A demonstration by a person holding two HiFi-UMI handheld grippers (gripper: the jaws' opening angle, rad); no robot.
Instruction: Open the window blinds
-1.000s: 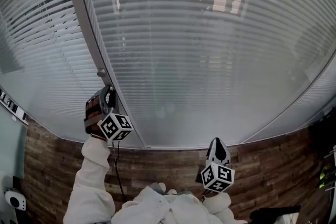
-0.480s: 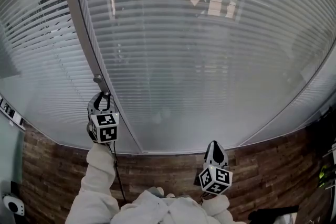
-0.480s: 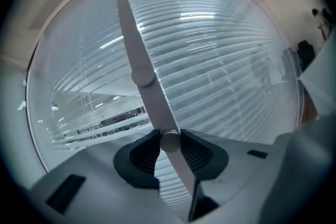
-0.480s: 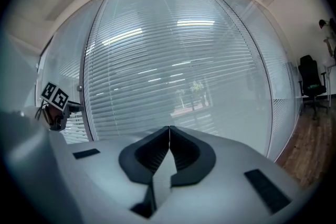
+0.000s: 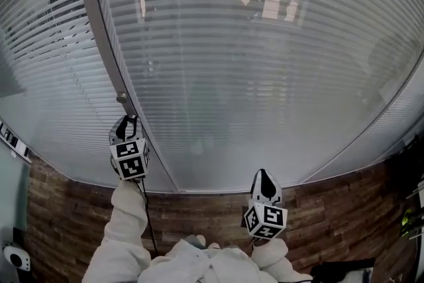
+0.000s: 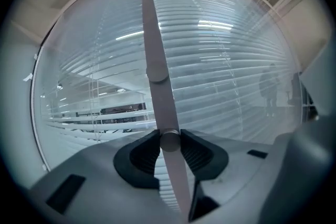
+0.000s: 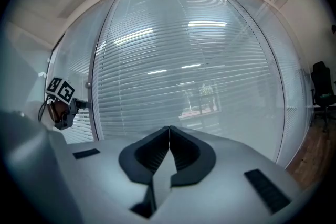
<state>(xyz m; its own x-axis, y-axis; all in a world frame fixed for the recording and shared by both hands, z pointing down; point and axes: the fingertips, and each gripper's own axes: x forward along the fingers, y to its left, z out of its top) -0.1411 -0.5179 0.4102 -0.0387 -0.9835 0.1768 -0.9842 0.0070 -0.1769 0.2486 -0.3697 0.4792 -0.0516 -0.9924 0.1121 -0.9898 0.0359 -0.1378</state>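
White slatted blinds (image 5: pixel 252 63) hang behind glass, split by a grey upright frame post (image 5: pixel 99 43). My left gripper (image 5: pixel 126 124) is at that post, shut on a small round knob (image 6: pixel 169 140) that sits between its pads. A second knob (image 6: pixel 157 72) lies further up the post, also visible as the knob (image 5: pixel 122 99) just above the gripper in the head view. My right gripper (image 5: pixel 263 175) hangs in front of the lower middle of the window, shut with nothing between its fingers (image 7: pixel 168 136). Through the slats I make out plants and a building outside.
A brown wood-panelled strip (image 5: pixel 199 209) runs below the window. A thin dark cable (image 5: pixel 147 209) hangs down from the left gripper. A black office chair (image 7: pixel 321 86) stands at the far right. A small white device (image 5: pixel 16 254) sits at the lower left.
My left gripper has rolled about its own axis on the knob, its marker cube turning to face me. My right gripper has shifted slightly up and left.
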